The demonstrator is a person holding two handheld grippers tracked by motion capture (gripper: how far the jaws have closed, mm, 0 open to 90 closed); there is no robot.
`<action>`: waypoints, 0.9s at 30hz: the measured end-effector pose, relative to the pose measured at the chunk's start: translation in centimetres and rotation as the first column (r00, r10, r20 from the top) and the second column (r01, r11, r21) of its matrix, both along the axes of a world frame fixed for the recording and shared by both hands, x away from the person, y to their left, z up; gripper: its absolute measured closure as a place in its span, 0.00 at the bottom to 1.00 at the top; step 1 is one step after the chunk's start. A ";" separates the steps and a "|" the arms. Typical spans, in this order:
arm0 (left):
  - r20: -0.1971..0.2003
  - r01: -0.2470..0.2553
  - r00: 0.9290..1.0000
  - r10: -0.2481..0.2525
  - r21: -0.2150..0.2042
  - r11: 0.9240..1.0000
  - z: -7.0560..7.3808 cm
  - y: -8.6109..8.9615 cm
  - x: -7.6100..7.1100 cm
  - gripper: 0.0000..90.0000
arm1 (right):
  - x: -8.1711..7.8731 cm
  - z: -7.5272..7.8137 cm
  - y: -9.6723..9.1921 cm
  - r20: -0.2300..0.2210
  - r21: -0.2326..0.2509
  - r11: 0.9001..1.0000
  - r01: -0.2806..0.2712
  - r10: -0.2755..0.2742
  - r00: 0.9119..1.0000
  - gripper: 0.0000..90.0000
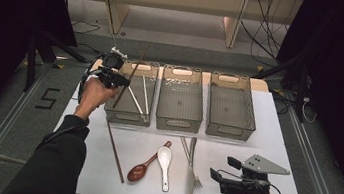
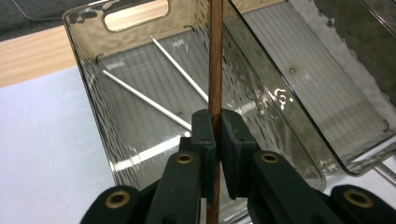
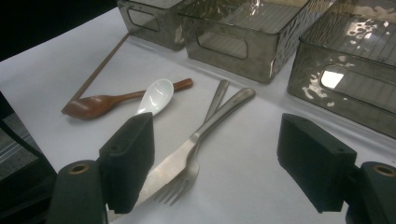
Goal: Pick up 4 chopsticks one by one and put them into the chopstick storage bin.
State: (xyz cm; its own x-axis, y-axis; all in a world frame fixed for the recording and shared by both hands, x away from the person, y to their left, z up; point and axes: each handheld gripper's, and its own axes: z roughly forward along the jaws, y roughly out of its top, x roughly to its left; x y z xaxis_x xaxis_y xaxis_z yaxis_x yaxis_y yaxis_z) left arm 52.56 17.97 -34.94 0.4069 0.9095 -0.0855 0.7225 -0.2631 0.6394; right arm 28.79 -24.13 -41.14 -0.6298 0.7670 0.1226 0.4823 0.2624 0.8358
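Over the left bin (image 1: 127, 116) of 3 smoky plastic bins at the far side of the white table (image 1: 255, 138), the left gripper (image 1: 120, 81) clamps a brown wooden chopstick (image 1: 130, 76) between its jaws. In the left gripper view the chopstick (image 2: 215, 60) runs straight up between the 2 closed pads, above the bin (image 2: 88, 84), where 2 white chopsticks (image 2: 144, 99) lie crossed on the floor of the bin. The middle bin (image 1: 178, 123) and the right bin (image 1: 228, 132) stand just beside it in a row. On the table near the person lie a second brown chopstick (image 1: 115, 150), a brown wooden spoon (image 1: 140, 171), a white spoon (image 1: 165, 161), a knife (image 1: 190, 170) and a fork (image 1: 193, 168) crossing each other. At the near right, the right gripper (image 1: 218, 167) rests with its jaws spread wide and nothing between them; its own view looks past the pads at the knife (image 3: 196, 140) and fork (image 3: 187, 179).
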 end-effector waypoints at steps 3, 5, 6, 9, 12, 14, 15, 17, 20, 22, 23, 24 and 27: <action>-0.002 0.005 1.000 -0.005 0.006 1.000 -0.1 -0.2 0.4 0.94 | 0.0 0.0 0.0 -0.001 0.000 1.000 -0.003 0.003 1.000 0.32; -0.003 0.000 1.000 0.000 -0.002 1.000 -0.3 -0.3 0.7 0.94 | 0.0 0.0 0.1 -0.001 -0.001 1.000 -0.005 0.005 1.000 0.32; -0.003 -0.003 1.000 0.003 -0.002 1.000 -0.4 -0.4 0.8 0.94 | 0.0 0.0 0.0 -0.002 -0.002 1.000 -0.006 0.006 1.000 0.32; -0.005 -0.011 1.000 0.011 0.002 1.000 -0.9 -0.5 1.2 0.94 | 0.0 0.0 0.0 -0.004 -0.002 1.000 -0.006 0.006 1.000 0.32; -0.004 -0.015 1.000 0.015 -0.004 1.000 -1.3 -0.5 1.4 0.93 | 0.0 -0.1 0.0 -0.003 -0.006 1.000 -0.010 0.009 1.000 0.31; -0.010 -0.018 1.000 0.018 -0.002 1.000 -1.7 -0.5 1.5 0.93 | 0.0 -0.1 -0.1 -0.003 -0.004 1.000 -0.009 0.008 1.000 0.32; -0.012 -0.019 1.000 0.020 0.005 1.000 -1.9 -0.5 1.5 0.93 | 0.0 -0.1 -0.1 -0.003 -0.004 1.000 -0.009 0.008 1.000 0.32; -0.015 -0.022 1.000 0.022 0.009 1.000 -2.2 -0.3 1.6 0.93 | 0.0 -0.1 -0.1 -0.003 -0.003 1.000 -0.009 0.009 1.000 0.32; -0.010 -0.021 1.000 0.021 0.021 1.000 -2.6 -0.3 1.5 0.93 | 0.0 -0.1 -0.1 -0.005 -0.004 1.000 -0.010 0.010 1.000 0.32; -0.010 -0.020 1.000 0.020 0.022 1.000 -2.9 -0.2 1.5 0.93 | 0.0 -0.1 -0.1 -0.003 -0.004 1.000 -0.011 0.011 1.000 0.32; -0.011 -0.017 1.000 0.017 0.027 0.999 -3.0 -0.2 1.5 0.93 | 0.0 -0.1 0.0 -0.003 -0.005 1.000 -0.011 0.011 1.000 0.32; -0.010 -0.015 1.000 0.015 0.034 0.999 -3.1 -0.3 1.4 0.93 | 0.0 -0.1 0.0 -0.003 -0.006 1.000 -0.011 0.011 1.000 0.32; -0.013 -0.011 1.000 0.012 0.041 0.999 -3.4 -0.2 1.4 0.93 | 0.0 -0.1 0.0 -0.004 -0.005 1.000 -0.012 0.012 1.000 0.32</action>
State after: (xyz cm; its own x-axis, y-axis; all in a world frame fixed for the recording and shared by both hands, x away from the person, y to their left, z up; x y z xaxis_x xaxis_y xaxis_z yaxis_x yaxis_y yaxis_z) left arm 53.97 17.74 -38.35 0.3953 0.9170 -0.0531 0.7341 -0.2807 0.6183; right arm 28.80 -24.14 -41.25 -0.6388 0.7598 0.1208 0.4820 0.2728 0.8326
